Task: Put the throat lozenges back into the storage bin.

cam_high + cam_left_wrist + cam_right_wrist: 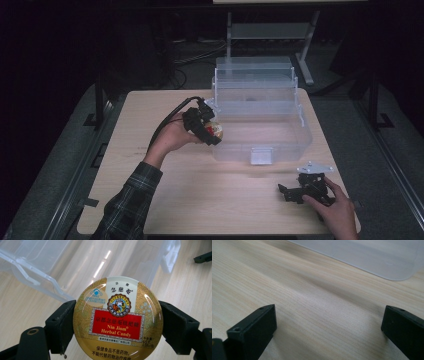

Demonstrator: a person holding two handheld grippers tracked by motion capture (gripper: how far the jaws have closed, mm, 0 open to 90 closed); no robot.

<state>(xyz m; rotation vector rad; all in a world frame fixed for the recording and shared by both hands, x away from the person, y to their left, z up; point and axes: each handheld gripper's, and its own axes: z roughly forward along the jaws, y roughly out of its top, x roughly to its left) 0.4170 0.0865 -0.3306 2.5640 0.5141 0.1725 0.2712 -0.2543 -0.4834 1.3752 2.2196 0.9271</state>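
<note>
A round gold candy tin (117,321) with a red "Nin Jiom Herbal Candy" label sits between the black jaws of my left gripper (117,327), which is shut on it. In the high view the left gripper (207,127) holds the tin (216,131) at the left wall of a clear plastic box (292,142), just above the table. My right gripper (295,192) rests low on the table at the front right, its jaws wide apart and open (328,332), with bare wood between them.
The clear box has an open hinged lid (255,80) standing at its back and a front latch (261,156). The light wooden table (165,200) has room at the left and front. A corner of the box (387,262) lies ahead of the right gripper.
</note>
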